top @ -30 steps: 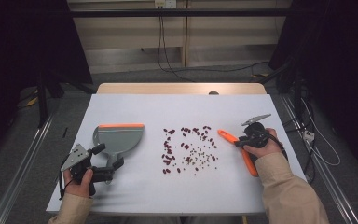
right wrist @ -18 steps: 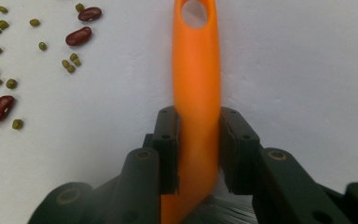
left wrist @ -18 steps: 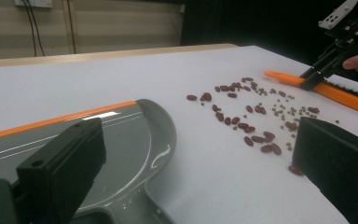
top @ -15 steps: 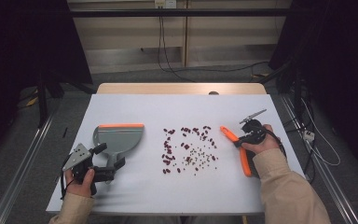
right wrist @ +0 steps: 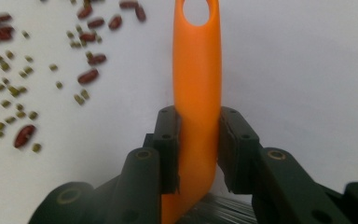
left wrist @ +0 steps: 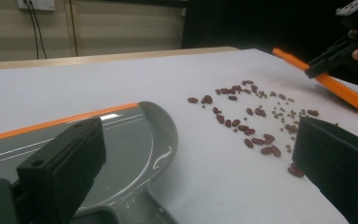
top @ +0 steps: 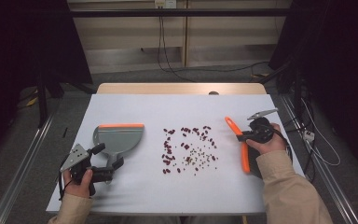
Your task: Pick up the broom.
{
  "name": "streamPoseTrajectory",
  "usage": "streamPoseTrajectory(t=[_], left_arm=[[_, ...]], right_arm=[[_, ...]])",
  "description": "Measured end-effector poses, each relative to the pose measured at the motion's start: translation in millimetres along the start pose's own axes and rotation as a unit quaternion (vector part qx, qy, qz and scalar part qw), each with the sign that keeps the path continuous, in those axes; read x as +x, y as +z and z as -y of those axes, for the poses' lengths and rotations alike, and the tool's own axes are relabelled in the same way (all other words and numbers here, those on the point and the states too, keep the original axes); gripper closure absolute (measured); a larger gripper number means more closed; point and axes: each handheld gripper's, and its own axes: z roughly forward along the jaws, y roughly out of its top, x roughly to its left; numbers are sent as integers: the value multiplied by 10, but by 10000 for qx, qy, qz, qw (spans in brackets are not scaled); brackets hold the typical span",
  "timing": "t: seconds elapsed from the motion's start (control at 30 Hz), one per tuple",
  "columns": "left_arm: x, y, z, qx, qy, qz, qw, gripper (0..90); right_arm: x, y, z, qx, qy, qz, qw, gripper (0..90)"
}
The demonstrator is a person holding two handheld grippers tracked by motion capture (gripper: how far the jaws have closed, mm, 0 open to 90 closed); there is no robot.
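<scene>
right gripper (right wrist: 198,154) jaws clamp the unmarked orange brush handle (right wrist: 196,84)

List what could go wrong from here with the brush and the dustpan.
1. The right gripper pinches the orange brush handle near one end, so the long handle might twist in the jaws during sweeping.
2. The left gripper is open and the dustpan lies loose; pushed beans could shove it away.
3. The red beans and small green ones lie scattered, so a fast stroke could roll some off the table.
</scene>
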Motion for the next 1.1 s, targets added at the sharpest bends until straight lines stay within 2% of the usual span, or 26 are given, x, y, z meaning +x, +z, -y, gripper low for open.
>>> streamPoseTrajectory(t=[0.07, 0.17, 0.2, 0.23, 0.27, 0.33, 0.37, 0.4, 0.43, 0.5, 0.53, 0.57, 0.6, 0.63, 0.67, 0.7, 0.73, 0.77, 0.8, 0.87, 1.0, 1.1], left_arm=[[-2, -6, -5, -8, 2, -19, 10000, 26], [-6, -6, -12, -33, -12, -45, 10000, 26], [-5, -5, -16, -38, -13, -36, 10000, 26], [-6, -5, -26, -36, -2, -46, 10000, 26], [-9, -4, -31, -53, -15, -61, 10000, 26], [-11, 5, -45, -52, -33, -47, 10000, 26], [-12, 10, -52, -48, -28, -46, 10000, 26], [-16, 17, -59, -59, -37, -31, 10000, 26], [-20, 24, -70, -50, -53, -13, 10000, 26], [-33, 34, -94, -67, -43, 13, 10000, 26], [-40, 40, -105, -64, -33, 12, 10000, 26], [-46, 46, -114, -58, -32, 22, 10000, 26], [-51, 55, -122, -53, -34, 22, 10000, 26], [-52, 61, -128, -52, -36, 12, 10000, 26], [-51, 65, -135, -50, -43, -1, 10000, 26], [-51, 67, -143, -59, -65, -4, 10000, 26], [-54, 70, -156, -79, -87, -8, 9999, 26], [-55, 69, -172, -81, -73, -10, 9999, 26], [-63, 72, -191, -96, -104, 3, 9999, 26], [-89, 90, -241, -133, -88, 34, 9999, 26], [-206, 167, -371, -142, 82, 149, 9998, 26], [-326, 260, -472, -44, 187, 286, 9994, 26]], right_arm=[[-6, -111, 25, -409, 93, -54, 9991, 709], [-14, -267, 90, -1061, 246, -93, 9940, 709], [-14, -267, 90, -1061, 246, -93, 9940, 709], [-16, -307, 115, -1243, 285, -146, 9917, 708], [-15, -376, 174, -1601, 366, -197, 9862, 708], [-3, -429, 238, -1901, 396, -264, 9806, 708], [-3, -429, 238, -1901, 396, -264, 9806, 708], [6, -453, 270, -2020, 379, -318, 9781, 709], [22, -508, 334, -2262, 386, -341, 9727, 708], [18, -555, 398, -2524, 466, -451, 9654, 708], [11, -576, 425, -2616, 501, -527, 9624, 708], [11, -576, 425, -2616, 501, -527, 9624, 708], [3, -603, 465, -2755, 549, -646, 9575, 708], [3, -603, 465, -2755, 549, -646, 9575, 708], [0, -620, 495, -2848, 601, -721, 9540, 708], [0, -620, 495, -2848, 601, -721, 9540, 708], [-6, -625, 503, -2900, 623, -789, 9517, 708], [-3, -642, 509, -3012, 639, -812, 9479, 708], [-3, -642, 509, -3012, 639, -812, 9479, 708], [13, -665, 478, -3125, 590, -865, 9441, 708], [40, -669, 398, -3285, 555, -1063, 9369, 708], [82, -675, 310, -3349, 458, -1065, 9351, 708]])
